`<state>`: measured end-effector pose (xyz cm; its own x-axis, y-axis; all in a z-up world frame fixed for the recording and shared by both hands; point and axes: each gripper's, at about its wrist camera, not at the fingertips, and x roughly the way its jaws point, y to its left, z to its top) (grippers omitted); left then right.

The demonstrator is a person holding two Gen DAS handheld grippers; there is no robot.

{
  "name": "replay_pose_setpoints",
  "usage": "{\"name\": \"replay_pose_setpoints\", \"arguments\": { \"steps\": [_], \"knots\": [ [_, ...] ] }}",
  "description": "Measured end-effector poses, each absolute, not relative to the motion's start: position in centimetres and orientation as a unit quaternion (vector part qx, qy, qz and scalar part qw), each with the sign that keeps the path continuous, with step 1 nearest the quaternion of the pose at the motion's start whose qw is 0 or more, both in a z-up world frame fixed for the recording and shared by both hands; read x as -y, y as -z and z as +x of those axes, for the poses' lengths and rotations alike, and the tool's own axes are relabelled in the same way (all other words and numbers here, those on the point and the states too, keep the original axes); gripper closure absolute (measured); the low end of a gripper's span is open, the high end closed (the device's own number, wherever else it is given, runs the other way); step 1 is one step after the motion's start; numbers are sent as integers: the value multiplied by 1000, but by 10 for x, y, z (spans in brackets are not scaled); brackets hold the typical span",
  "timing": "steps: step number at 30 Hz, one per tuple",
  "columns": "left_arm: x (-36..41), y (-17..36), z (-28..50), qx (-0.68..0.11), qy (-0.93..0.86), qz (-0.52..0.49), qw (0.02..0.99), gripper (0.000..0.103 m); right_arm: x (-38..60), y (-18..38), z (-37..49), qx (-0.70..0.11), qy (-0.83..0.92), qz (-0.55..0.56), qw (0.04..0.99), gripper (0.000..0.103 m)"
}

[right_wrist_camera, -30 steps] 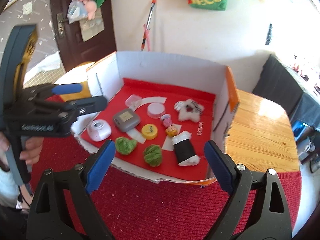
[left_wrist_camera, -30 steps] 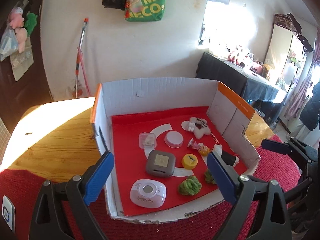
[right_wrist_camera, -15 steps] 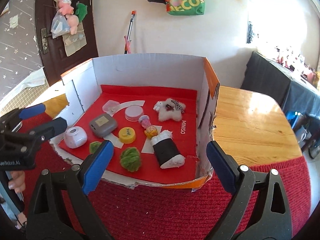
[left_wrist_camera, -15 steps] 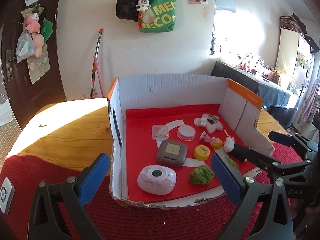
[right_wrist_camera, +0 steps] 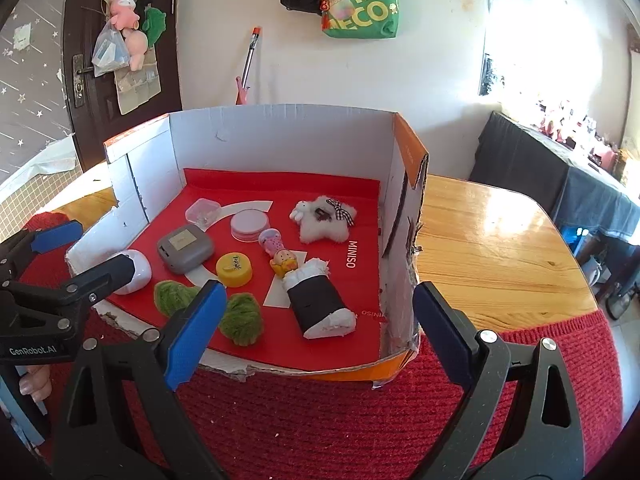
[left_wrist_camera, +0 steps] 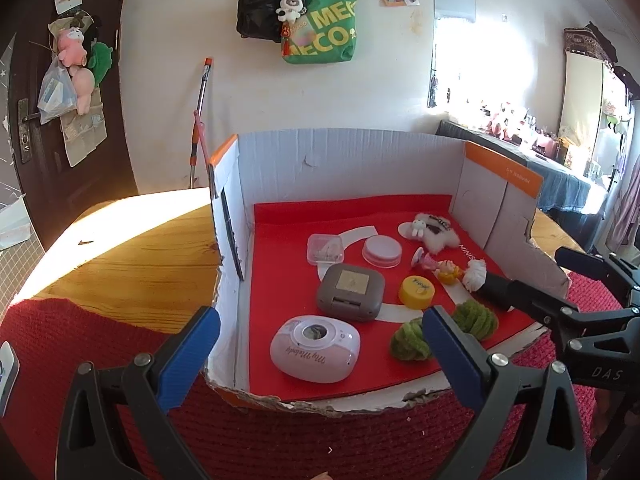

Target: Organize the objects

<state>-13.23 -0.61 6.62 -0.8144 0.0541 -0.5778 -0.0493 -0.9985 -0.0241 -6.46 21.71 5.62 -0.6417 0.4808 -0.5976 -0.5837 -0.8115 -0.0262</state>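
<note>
Left tool (left_wrist_camera: 320,354), right tool (right_wrist_camera: 316,320) spread, empty; red liner (right_wrist_camera: 362,220) reads MINISO; green bag (right_wrist_camera: 362,4) "MECO".

left tongs (left_wrist_camera: 320,354): jaws wide apart, holding nothing | right tongs (right_wrist_camera: 316,320): jaws wide apart, holding nothing

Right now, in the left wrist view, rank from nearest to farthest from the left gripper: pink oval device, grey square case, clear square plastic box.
1. Pink oval device, front, between the left gripper fingers.
2. Grey square case, middle.
3. Clear square plastic box, toward the back.
</note>
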Motion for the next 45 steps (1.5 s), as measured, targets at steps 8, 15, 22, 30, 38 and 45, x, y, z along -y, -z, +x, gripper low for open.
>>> {"name": "replay_pose_setpoints", "arguments": {
  "steps": [8,15,22,30,38,45],
  "knots": [
    [8,-66,-132,10,-954,-298,21,0,-213,-55,-63,-80,-903,-297,299,8],
    [8,-66,-132,10,-954,-299,21,0,-212,-54,-63,-76,-903,-295,302,8],
    [8,-66,-132,10,-954,-298,20,0,-212,-54,-64,-74,-903,-296,302,6],
    [9,-65,-132,12,-954,-297,20,0,-212,-53,-65,-75,-903,-296,303,6],
    [9,-66,-130,12,-955,-297,20,0,-212,-52,-65,-73,-902,-298,304,4],
    [9,-67,-130,13,-955,-297,21,0,-215,-52,-63,-83,-901,-295,305,4]
  ]
}}
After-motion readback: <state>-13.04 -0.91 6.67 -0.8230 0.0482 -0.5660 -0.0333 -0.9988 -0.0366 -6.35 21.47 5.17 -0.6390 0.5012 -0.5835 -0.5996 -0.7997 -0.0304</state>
